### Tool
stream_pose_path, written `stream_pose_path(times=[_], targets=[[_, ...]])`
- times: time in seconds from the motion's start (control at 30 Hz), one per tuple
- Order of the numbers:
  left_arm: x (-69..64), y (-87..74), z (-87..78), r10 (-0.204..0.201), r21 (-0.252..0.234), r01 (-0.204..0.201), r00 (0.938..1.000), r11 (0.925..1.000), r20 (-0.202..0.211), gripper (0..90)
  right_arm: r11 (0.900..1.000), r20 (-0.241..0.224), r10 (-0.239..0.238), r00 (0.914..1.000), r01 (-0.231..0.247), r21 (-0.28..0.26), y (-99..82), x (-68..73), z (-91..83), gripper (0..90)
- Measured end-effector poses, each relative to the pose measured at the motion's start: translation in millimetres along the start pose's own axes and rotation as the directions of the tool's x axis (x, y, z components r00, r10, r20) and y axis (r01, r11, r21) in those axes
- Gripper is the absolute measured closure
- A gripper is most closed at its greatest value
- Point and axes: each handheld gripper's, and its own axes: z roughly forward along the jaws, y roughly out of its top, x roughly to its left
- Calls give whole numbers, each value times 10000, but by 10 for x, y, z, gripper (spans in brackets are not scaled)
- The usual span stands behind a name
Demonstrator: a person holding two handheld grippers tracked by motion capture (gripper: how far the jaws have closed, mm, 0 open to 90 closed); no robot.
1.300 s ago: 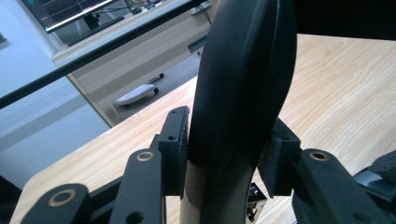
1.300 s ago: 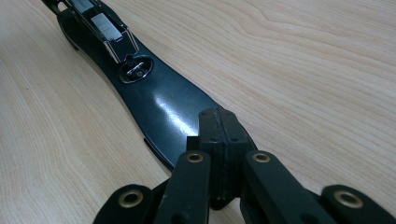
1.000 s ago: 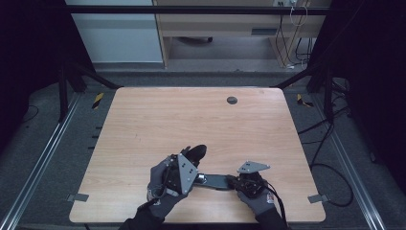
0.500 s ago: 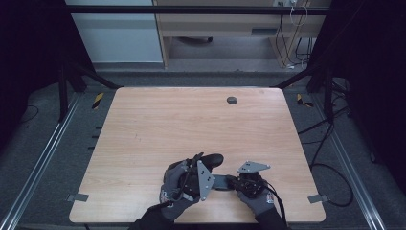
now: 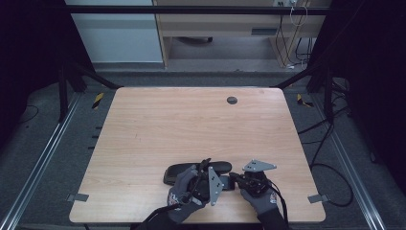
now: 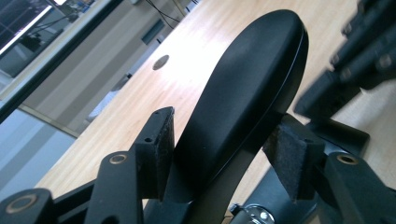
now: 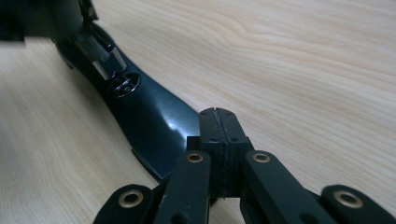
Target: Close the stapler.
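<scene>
Two grippers: both on black curved part, lower centre of table
left gripper: jaws just been opening, part between pads, slack
right gripper: pressed shut, beside flat end
step: releasing
next: likely lift left clear

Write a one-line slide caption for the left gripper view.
Left gripper opening around a black curved object above the wooden table.

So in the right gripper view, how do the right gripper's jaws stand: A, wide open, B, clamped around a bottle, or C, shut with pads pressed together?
C: the right gripper has its two pads pressed flat together, with only a thin seam between them, beside the glossy black object on the wooden table.
</scene>
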Motion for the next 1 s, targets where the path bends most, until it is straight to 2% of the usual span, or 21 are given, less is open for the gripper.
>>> stream_pose_path(times=[0.13,0.27,0.43,0.7,0.83,1.0], targets=[[-54,-19,51,223,193,-229,9993,9996,302,396,9998,124,179,9998,-178,-104,-1,-26,-31,900],[-77,-43,83,249,244,-264,9979,9994,601,371,9997,279,194,9994,-190,-153,-2,-49,-42,900],[1,-59,47,-283,107,272,9922,9996,1213,320,9994,415,263,9988,-253,-242,-4,-78,-64,900],[163,-126,-142,-852,-226,897,9844,9957,1540,291,9974,663,431,9969,-391,-606,17,-111,-141,900],[291,-197,-265,-1321,-342,1387,9798,9897,1503,287,9944,792,488,9957,-410,-971,62,-107,-223,900],[516,-354,-447,-2073,-395,2136,9703,9761,1248,287,9875,793,374,9961,-247,-1553,161,-70,-360,900]])
